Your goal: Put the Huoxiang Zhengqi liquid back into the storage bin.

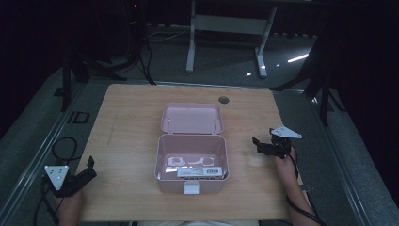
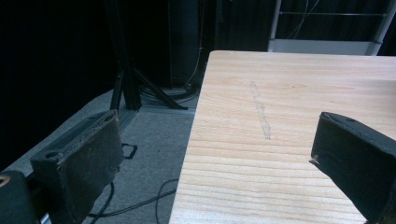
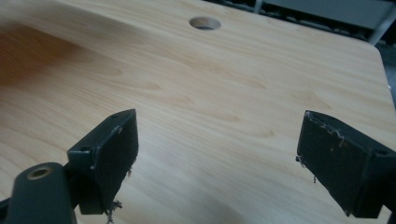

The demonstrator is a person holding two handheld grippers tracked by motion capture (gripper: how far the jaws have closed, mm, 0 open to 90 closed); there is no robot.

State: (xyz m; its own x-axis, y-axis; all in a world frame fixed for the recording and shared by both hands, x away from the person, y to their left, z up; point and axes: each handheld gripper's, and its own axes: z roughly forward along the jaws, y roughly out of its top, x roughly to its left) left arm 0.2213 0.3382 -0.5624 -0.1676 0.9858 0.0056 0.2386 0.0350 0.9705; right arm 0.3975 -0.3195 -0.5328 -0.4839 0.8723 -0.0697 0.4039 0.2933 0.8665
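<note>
A pink box (image 1: pixel 165 184) stands open in the middle of the wooden table (image 1: pixel 127 122), its lid (image 1: pixel 191 117) tilted back. Inside lie a white looped item (image 1: pixel 190 162) and a flat white strip (image 1: pixel 200 172); a white latch (image 1: pixel 192 188) sits on the front wall. My left gripper (image 1: pixel 91 168) is open at the table's front left edge, well left of the box. In the left gripper view my left gripper (image 2: pixel 219 140) straddles that edge with nothing between its fingers. My right gripper (image 1: pixel 264 137) is open to the right of the box, and in the right gripper view my right gripper (image 3: pixel 217 144) hangs over bare wood.
A round cable hole (image 1: pixel 223 100) sits near the table's far edge, also seen as a cable hole (image 3: pixel 205 23) ahead of the right gripper. A white desk frame (image 1: pixel 226 28) stands on the floor behind. Black stands (image 2: pixel 128 84) and cables (image 1: pixel 63 148) lie left of the table.
</note>
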